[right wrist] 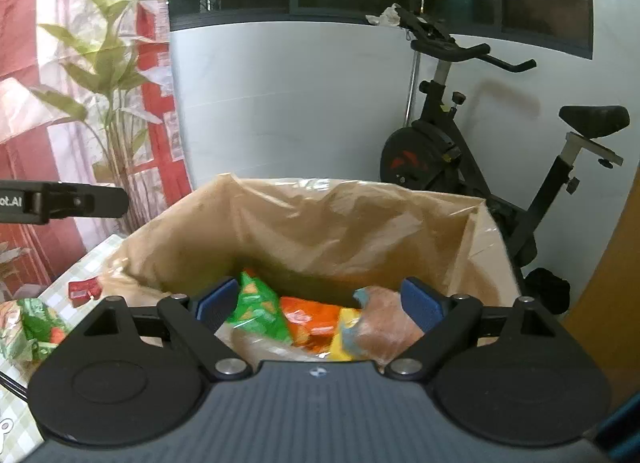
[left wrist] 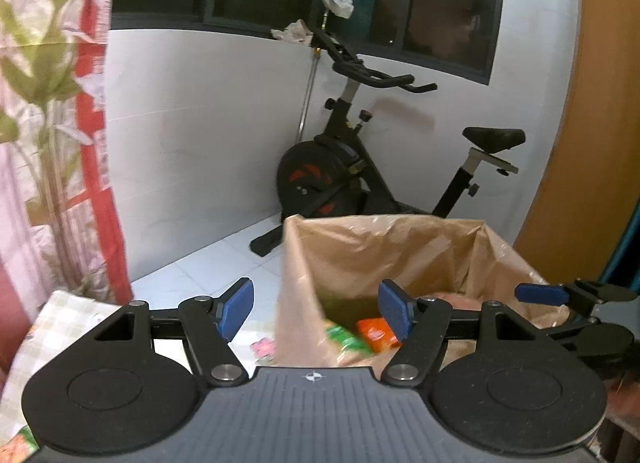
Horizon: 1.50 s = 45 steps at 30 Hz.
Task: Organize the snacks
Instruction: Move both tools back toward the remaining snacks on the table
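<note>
Standing open on the checked tablecloth [right wrist: 18,433], a tall brown paper bag with a clear plastic lining [right wrist: 320,223] holds the snacks: a green crisp packet [right wrist: 258,309], an orange packet [right wrist: 310,319] and a brownish packet with a yellow and blue end [right wrist: 380,327] lie side by side at its bottom. The right gripper [right wrist: 320,303] hovers over the bag's near rim with its blue-padded jaws spread wide and nothing pressed between them; the packets lie below and between the fingers, apart from the pads. The green packet's long axis runs from the far wall toward the camera, tilted slightly left; the others are too blurred to judge, though the orange one seems to lie flatter. The left gripper [left wrist: 316,311] is also spread and empty, straddling the bag's left wall, its right pad inside the mouth and its left pad outside. Only the left view shows the right gripper's blue fingertip [left wrist: 540,293] over the bag's right edge; only the right view shows a small red packet [right wrist: 82,289] and another green packet [right wrist: 32,327] on the cloth left of the bag.
</note>
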Tool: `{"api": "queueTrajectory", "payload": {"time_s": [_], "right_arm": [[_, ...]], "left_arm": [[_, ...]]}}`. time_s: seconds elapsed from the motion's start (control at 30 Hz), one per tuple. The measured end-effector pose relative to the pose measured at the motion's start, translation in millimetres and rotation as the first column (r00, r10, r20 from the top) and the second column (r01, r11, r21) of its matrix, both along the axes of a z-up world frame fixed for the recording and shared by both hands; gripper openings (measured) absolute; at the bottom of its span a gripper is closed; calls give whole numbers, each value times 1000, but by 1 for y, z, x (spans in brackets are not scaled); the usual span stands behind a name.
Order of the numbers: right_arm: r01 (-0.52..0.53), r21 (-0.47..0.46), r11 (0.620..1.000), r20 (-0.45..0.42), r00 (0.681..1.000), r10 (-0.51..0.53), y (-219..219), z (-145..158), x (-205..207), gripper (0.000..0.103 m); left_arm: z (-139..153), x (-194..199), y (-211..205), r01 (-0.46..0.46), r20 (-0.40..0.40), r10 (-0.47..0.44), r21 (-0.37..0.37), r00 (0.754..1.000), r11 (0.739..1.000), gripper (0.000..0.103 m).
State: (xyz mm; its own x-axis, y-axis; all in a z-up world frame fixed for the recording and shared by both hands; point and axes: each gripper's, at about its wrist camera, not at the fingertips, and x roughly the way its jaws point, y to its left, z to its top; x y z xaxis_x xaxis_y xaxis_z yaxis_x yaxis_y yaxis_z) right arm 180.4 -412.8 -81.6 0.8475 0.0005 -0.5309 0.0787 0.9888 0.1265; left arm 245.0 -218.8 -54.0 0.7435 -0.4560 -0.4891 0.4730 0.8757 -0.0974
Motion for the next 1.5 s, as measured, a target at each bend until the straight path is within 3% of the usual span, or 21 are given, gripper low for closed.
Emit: {"api": "queueTrajectory", "payload": {"time_s": [0.6, 0.97, 1.33, 1.5], "right_arm": [[-14, 25, 1000, 48, 999, 13, 70, -3, -19, 91], [-55, 73, 996, 74, 996, 50, 106, -13, -9, 91], [-144, 116, 983, 45, 989, 140, 165, -32, 12, 91], [-185, 123, 975, 12, 983, 185, 192, -44, 22, 91]], "left_arm": [[-18, -26, 152, -152, -40, 153, 27, 987, 988, 71], [-6, -44, 236, -232, -24, 232, 25, 972, 972, 71], [-27, -50, 293, -314, -81, 314, 11, 946, 949, 71], [-44, -48, 299, -323, -114, 322, 13, 940, 946, 72]]}}
